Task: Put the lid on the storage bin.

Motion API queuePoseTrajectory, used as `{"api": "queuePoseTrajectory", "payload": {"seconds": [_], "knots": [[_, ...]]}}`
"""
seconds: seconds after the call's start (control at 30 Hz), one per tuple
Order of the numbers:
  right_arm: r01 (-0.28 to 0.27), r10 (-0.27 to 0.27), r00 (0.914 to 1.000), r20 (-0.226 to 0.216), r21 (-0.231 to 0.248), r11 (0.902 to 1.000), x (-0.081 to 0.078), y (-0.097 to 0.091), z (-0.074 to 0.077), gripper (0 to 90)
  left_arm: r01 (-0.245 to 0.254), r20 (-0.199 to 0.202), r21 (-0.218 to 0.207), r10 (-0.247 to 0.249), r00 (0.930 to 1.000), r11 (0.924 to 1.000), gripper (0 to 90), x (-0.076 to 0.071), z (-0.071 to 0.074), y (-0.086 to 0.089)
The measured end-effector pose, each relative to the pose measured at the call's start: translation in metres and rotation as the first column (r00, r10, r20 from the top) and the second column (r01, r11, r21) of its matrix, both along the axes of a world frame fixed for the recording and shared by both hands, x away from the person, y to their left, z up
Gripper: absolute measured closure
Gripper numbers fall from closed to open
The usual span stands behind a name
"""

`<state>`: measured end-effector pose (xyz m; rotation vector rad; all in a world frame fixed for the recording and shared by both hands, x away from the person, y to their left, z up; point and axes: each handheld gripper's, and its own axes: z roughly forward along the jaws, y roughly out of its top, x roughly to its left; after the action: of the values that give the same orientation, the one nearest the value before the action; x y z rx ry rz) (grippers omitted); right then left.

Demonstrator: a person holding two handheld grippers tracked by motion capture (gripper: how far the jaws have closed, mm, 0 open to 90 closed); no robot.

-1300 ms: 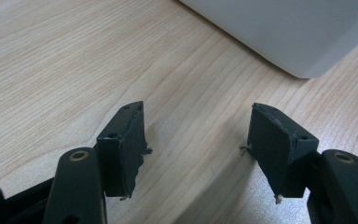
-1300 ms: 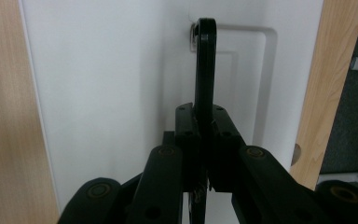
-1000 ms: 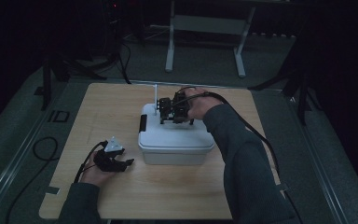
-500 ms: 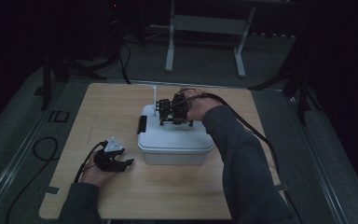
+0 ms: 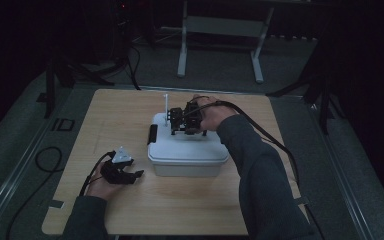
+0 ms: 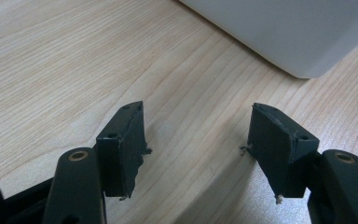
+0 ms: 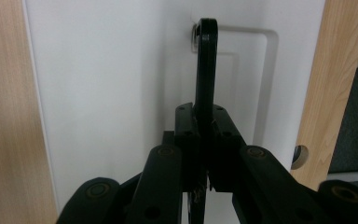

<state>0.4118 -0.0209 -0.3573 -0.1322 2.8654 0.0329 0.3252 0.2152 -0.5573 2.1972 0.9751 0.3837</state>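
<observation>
White plastic box (image 5: 187, 150) stands in the middle of the wooden table (image 5: 125, 110), and on its lid a thin black handle (image 7: 206, 70) is lifted up. The right gripper (image 7: 204, 140) has its jaws pressed together on this handle. The left gripper (image 6: 198, 140) rests on the table just beside the box, with jaws apart and nothing between them.

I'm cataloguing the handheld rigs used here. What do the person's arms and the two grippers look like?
Both arms wear dark grey long sleeves. The left gripper has two black jaws on black link arms with round rivets, their pads frayed at the edges; it carries a grey three-cornered plate. The right gripper has the same black jaws and links. A black cable trails from each.
</observation>
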Motion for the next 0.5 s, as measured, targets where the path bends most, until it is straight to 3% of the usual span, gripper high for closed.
{"api": "queuePoseTrajectory", "payload": {"seconds": [0.1,0.23,0.43,0.5], "knots": [[0.001,-0.001,1.0,0.002,0.002,1.0,-0.0003,-0.0001,-0.0004,83.5,0.0,0.0,0.0,0.0,1.0,1.0,36.7,0.0,0.0,0.0],[0.005,-0.005,0.9999,-0.01,0.042,0.9991,-0.001,-0.0013,-0.0014,77.5,-0.001,0.0,-0.001,0.001,1.0,1.0,36.7,0.0,0.0,-0.0001],[0.003,-0.002,1.0,-0.008,0.044,0.999,-0.0037,-0.0025,-0.0023,67.0,-0.001,0.001,0.0,0.001,1.0,1.0,36.6,0.0001,0.0,-0.0001],[0.006,-0.005,0.9999,-0.015,0.064,0.9979,-0.0042,-0.0045,0.0014,59.0,0.0,0.001,0.001,0.0,1.0,1.0,36.6,0.0002,0.0,0.0]]}}
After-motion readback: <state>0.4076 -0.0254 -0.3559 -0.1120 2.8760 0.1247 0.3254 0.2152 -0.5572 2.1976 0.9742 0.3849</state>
